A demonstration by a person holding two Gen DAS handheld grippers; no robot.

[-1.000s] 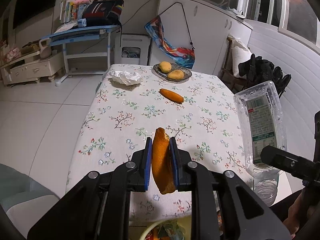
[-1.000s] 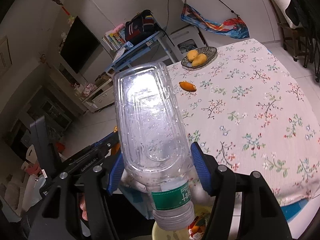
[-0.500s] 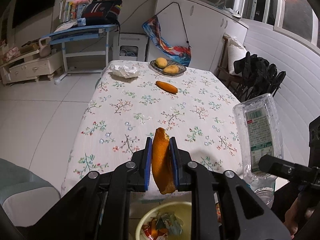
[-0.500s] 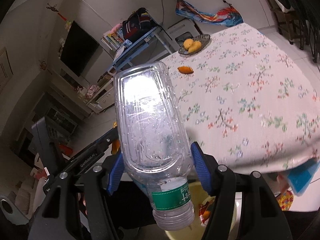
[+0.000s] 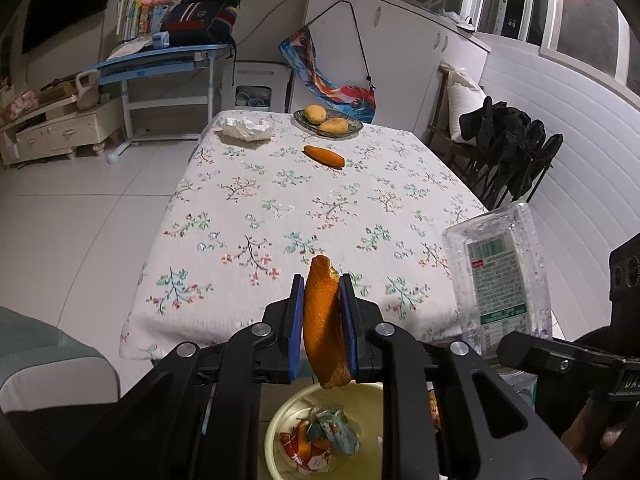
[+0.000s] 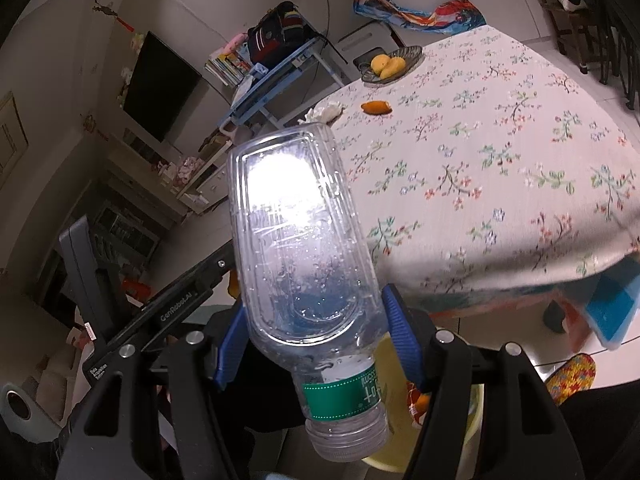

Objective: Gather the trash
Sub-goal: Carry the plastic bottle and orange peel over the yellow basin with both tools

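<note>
Orange peel (image 5: 324, 320) pinched in left tool (image 5: 323, 322), seemingly above bin (image 5: 280, 420)

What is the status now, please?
Left claw shut on orange peel, above yellow bin. Right claw shut on empty plastic bottle, neck down. Nothing in the way.

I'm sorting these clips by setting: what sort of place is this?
Most likely a home living or dining room: a table with a floral tablecloth and a fruit plate, a study desk piled with books, and a wall-mounted television.
</note>
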